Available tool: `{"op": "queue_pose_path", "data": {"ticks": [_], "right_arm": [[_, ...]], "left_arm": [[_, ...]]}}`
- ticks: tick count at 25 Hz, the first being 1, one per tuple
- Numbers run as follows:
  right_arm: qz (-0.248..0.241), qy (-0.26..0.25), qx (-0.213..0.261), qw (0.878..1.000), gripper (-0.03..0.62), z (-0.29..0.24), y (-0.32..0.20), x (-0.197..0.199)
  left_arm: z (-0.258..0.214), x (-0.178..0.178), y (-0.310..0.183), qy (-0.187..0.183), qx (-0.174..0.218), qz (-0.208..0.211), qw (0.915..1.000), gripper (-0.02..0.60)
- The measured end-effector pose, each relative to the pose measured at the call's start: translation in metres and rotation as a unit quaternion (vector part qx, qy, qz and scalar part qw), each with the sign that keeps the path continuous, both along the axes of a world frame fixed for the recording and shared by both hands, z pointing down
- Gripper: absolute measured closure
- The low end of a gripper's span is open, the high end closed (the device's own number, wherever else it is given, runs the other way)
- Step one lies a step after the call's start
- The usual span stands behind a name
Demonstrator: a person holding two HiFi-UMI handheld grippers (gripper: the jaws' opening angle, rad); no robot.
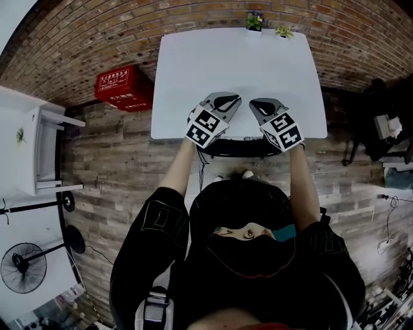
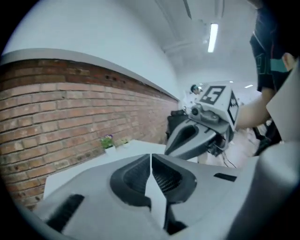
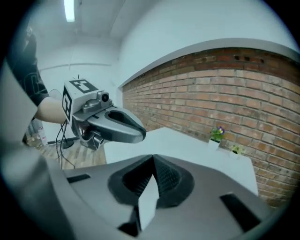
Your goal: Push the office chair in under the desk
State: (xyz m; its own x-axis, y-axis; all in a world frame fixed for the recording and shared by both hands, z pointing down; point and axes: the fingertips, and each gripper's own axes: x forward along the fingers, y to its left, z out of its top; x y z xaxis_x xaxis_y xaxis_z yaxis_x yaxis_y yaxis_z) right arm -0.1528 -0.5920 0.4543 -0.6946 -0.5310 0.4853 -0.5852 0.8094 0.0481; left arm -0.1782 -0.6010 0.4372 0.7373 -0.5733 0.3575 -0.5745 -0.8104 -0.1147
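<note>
Head view: the office chair [image 1: 236, 147] shows only as a dark curved strip just under the near edge of the white desk [image 1: 235, 64]. The desk top covers the rest of it and the person's head [image 1: 248, 225] blocks the floor below, so seat, base and wheels cannot be made out. The strip's long axis runs left to right along the desk edge, bowing slightly toward the person. The chair sits between the two forearms, at the middle of the desk's near side. The left gripper [image 1: 227, 101] and right gripper [image 1: 263, 105] are held side by side above that edge, apart from each other and pointing toward the brick wall [image 1: 193, 16]. A red box [image 1: 122, 87] lies on the floor left of the desk.

Left gripper view: its jaws [image 2: 151, 159] are pressed together with nothing between them. The right gripper crosses the frame ahead, over the desk top, and two small potted plants [image 2: 108, 142] stand at the far edge by the wall. The desk top hides everything beneath it.

Right gripper view: its jaws [image 3: 153, 161] are likewise closed and empty, with the left gripper to the left
</note>
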Motion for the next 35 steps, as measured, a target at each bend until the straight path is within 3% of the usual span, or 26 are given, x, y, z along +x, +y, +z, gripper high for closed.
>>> {"op": "queue_pose_path", "data": {"ticks": [1,4,8,13,19,21,26,35], "right_arm": [[0.012,-0.01,0.01,1.0,0.589,-0.011,-0.01,0.001],[0.048,-0.055,0.034,0.997,0.589,-0.049,-0.037,0.004],[0.105,-0.111,0.059,0.986,0.591,-0.095,-0.068,0.012],[0.174,-0.153,0.068,0.97,0.591,-0.134,-0.1,0.021],[0.207,-0.177,0.116,0.955,0.591,-0.182,-0.114,0.025],[0.213,-0.186,0.134,0.95,0.591,-0.197,-0.116,0.03],[0.227,-0.188,0.163,0.941,0.591,-0.218,-0.12,0.043],[0.23,-0.15,0.188,0.943,0.591,-0.218,-0.132,0.048]], "left_arm": [[-0.014,-0.004,-0.013,0.02,0.012,-0.027,0.9994,0.572],[-0.054,-0.009,-0.039,0.06,0.038,-0.077,0.9945,0.572],[-0.096,-0.018,-0.063,0.066,0.064,-0.132,0.9869,0.574],[-0.143,-0.032,-0.089,0.123,0.094,-0.197,0.968,0.574],[-0.18,-0.038,-0.1,0.177,0.117,-0.239,0.9477,0.574],[-0.19,-0.036,-0.102,0.18,0.129,-0.243,0.9445,0.574],[-0.205,-0.034,-0.106,0.147,0.162,-0.237,0.9467,0.574],[-0.197,-0.045,-0.127,0.141,0.149,-0.262,0.9428,0.574]]}}
